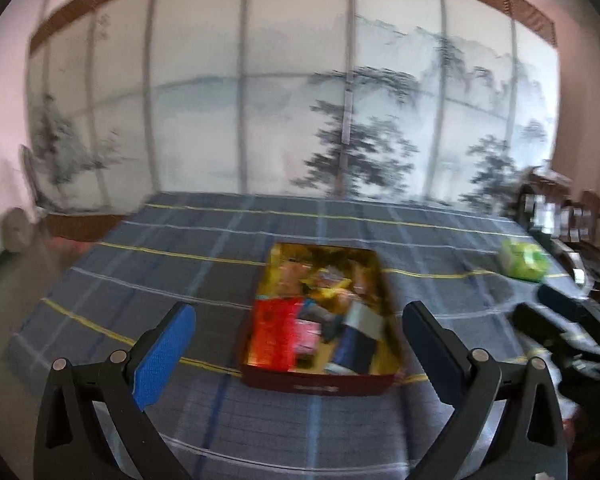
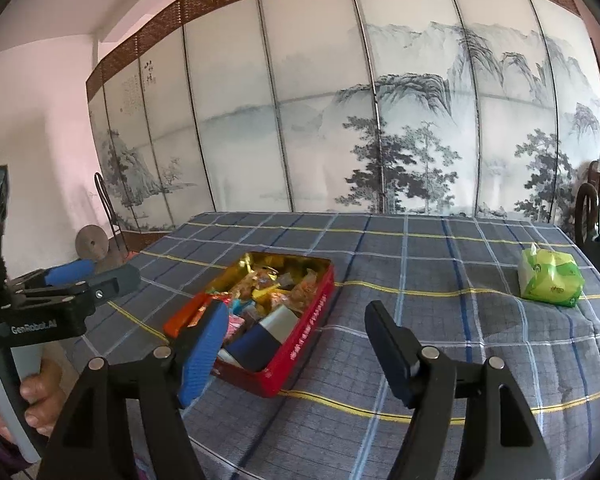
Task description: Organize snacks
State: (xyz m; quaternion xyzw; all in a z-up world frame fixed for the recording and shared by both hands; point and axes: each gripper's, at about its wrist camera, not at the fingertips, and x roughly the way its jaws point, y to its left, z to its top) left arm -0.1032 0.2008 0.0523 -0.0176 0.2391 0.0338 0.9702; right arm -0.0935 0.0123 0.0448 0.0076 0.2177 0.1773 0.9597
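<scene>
Both grippers, left gripper (image 1: 298, 346) and right gripper (image 2: 296, 350), gape empty above snack-filled red tin (image 2: 300, 344); stage unclear, green packet (image 2: 550, 278) well apart.

Right tool (image 2: 296, 344) wide open, empty, above the bench (image 2: 440, 248). Red tin (image 2: 300, 332) of snacks just left of it. Green packet (image 2: 550, 283) well right of the tin.

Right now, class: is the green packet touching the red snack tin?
Apart. The right wrist view shows the green packet far right of the red snack tin, with a wide stretch of checked tablecloth between them.
</scene>
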